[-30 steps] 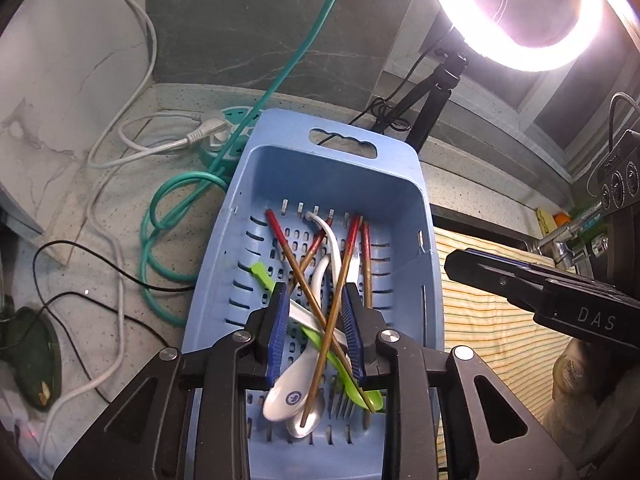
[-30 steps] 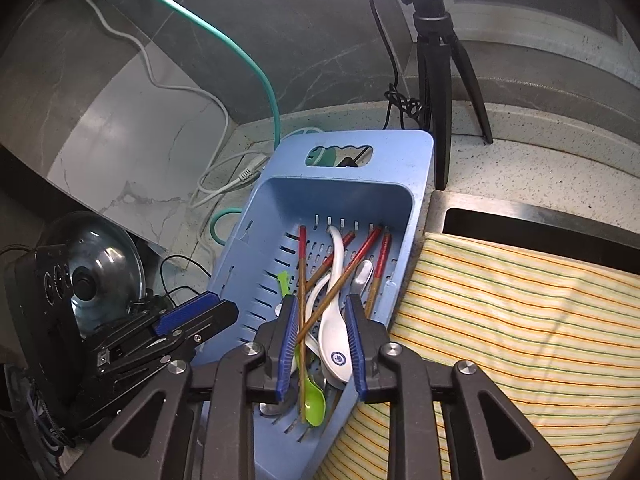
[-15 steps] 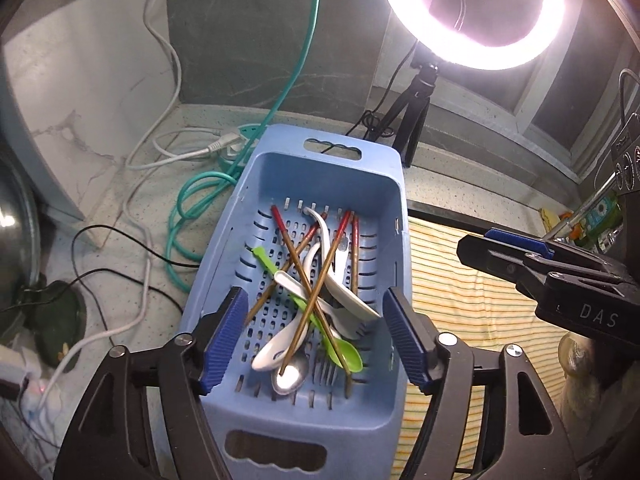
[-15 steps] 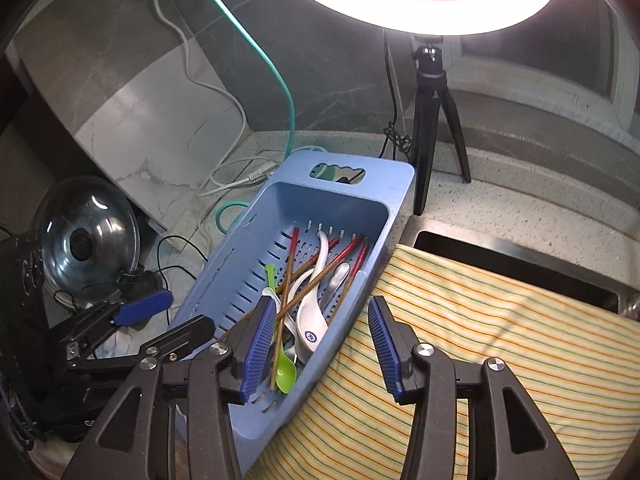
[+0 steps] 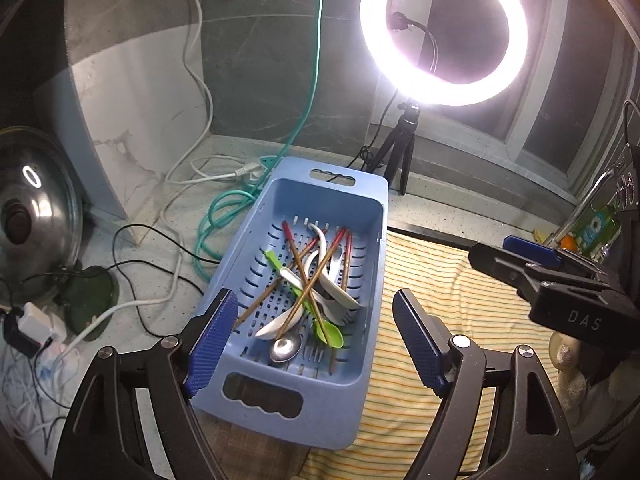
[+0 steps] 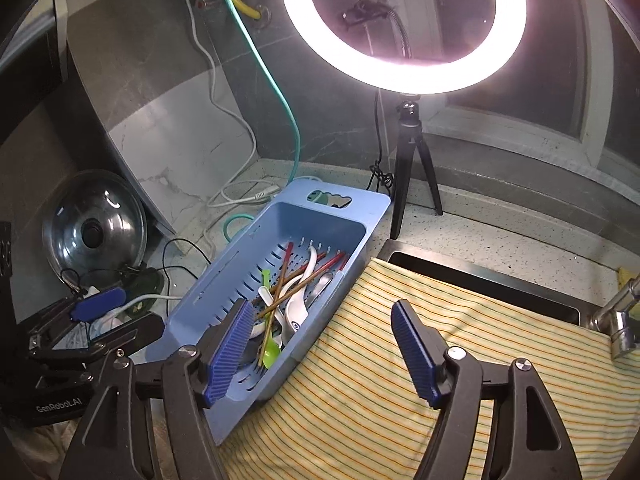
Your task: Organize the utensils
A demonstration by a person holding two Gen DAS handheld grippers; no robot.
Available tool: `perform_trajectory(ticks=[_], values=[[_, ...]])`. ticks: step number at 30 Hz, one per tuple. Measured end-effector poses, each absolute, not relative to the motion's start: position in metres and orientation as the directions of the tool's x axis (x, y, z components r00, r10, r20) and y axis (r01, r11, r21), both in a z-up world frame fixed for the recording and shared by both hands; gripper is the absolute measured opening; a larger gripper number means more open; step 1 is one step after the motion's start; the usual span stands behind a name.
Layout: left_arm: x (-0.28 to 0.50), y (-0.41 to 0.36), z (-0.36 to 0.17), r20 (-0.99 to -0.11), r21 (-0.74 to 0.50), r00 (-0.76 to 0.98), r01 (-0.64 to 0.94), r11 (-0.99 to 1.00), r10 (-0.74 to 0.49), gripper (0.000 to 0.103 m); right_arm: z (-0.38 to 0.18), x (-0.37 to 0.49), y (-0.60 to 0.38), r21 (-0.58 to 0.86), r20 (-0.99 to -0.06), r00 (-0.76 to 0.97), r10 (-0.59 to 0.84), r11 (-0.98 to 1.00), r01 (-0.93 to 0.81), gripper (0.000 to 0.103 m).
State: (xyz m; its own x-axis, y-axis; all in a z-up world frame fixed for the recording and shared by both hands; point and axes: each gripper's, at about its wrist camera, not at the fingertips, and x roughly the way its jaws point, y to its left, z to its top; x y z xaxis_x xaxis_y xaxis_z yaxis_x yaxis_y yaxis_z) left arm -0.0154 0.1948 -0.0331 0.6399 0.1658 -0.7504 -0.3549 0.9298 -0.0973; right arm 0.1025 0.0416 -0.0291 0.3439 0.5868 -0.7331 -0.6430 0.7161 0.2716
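A blue slotted basket [image 5: 362,364] holds a heap of utensils: red-tipped chopsticks [image 5: 301,268], white spoons [image 5: 338,294], a green spoon [image 5: 331,334], a metal spoon [image 5: 285,349] and a fork. The basket also shows in the right wrist view [image 6: 224,276] with the same heap [image 6: 288,300]. My left gripper [image 5: 314,336] is open and empty, held above the basket's near end. My right gripper [image 6: 322,348] is open and empty, above the basket's right edge and the striped cloth [image 6: 440,360]. The right gripper shows at the right of the left wrist view [image 5: 552,276].
A yellow striped cloth [image 5: 472,304] covers the sink right of the basket. A ring light on a tripod [image 5: 442,36] stands behind. Cables and a green hose [image 5: 224,216] lie left of the basket. A pot lid [image 5: 36,208] leans at far left. A tap [image 6: 618,316] is at right.
Both grippers opened wide and pulled back and up from the basket. The utensils stay in the basket, and more of the ring light and wall shows.
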Motion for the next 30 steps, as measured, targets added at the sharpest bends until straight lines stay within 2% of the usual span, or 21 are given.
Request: perform_trajectory(ticks=[5, 20, 30], values=[[-0.028, 0.194, -0.027, -0.748, -0.104, 0.639, -0.383, 0.918, 0.182, 0.08, -0.023, 0.094, 0.027, 0.275, -0.713, 0.378, 0.591, 0.731, -0.624, 0.077], [-0.042, 0.187, -0.015, -0.735, -0.069, 0.639, -0.403, 0.913, 0.226, 0.08, -0.013, 0.084, 0.018, 0.224, -0.703, 0.419, 0.574, 0.739, -0.636, 0.078], [-0.041, 0.182, -0.013, -0.737, -0.069, 0.641, -0.386, 0.92, 0.214, 0.08, -0.011, 0.086, 0.015, 0.226, -0.697, 0.427, 0.576, 0.741, -0.632, 0.078]])
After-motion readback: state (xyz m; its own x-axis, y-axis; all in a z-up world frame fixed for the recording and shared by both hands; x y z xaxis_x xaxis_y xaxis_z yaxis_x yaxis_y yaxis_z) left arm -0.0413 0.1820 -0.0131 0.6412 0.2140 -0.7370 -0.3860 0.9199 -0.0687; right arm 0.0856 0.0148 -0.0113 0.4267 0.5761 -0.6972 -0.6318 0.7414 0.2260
